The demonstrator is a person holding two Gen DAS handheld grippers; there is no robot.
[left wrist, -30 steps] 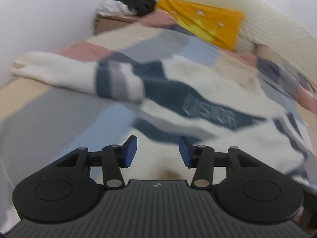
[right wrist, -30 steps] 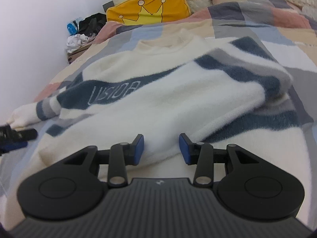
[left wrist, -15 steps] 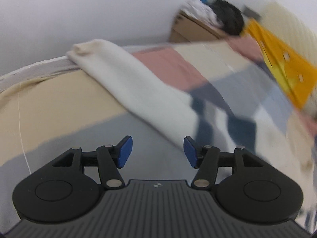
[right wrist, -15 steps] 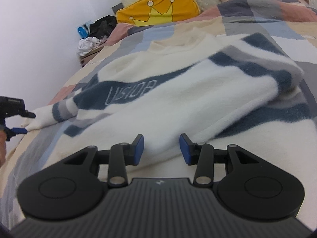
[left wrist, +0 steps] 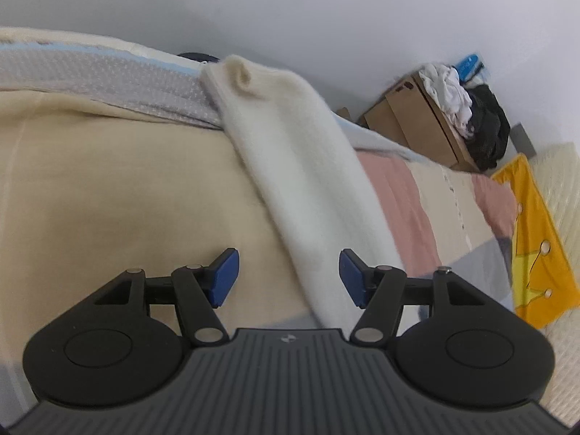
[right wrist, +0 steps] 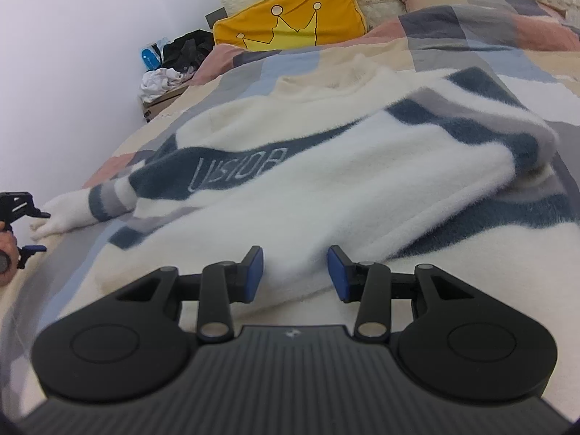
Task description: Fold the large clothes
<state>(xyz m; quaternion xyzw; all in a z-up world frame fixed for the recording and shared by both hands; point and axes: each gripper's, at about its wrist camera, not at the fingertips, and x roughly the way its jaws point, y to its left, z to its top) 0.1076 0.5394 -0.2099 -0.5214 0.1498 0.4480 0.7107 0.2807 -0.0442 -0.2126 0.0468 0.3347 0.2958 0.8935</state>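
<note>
The sweater (right wrist: 326, 181), cream with navy and grey bands, lies spread on the bed (right wrist: 435, 50), collar toward the yellow crown pillow (right wrist: 290, 18) and hem toward the right gripper (right wrist: 295, 272). Its lowest edge is hidden behind that gripper's black body, and its right sleeve (right wrist: 489, 134) is folded back over the chest, covering part of the navy stripe. The lettering on the stripe is blurred and hard to read.

Only the right wrist view shows the sweater's body; there the left gripper (right wrist: 34, 230) is cut off at the frame edge beside the cuff of the left sleeve (right wrist: 72, 210). The left wrist view shows just that sleeve (left wrist: 301, 181), a long cream strip running from between the left gripper's (left wrist: 288, 277) fingers away to the mattress edge, its open cuff pointing at the wall. The striped part is out of sight under the gripper body.

The left gripper has just been opening; the sleeve lies between its blue pads (left wrist: 224, 277), nearer the right one, and is not pinched. The right gripper stands released above the fleece, gripping nothing.

A cardboard box (left wrist: 417, 123) heaped with clothes sits beside the bed.
</note>
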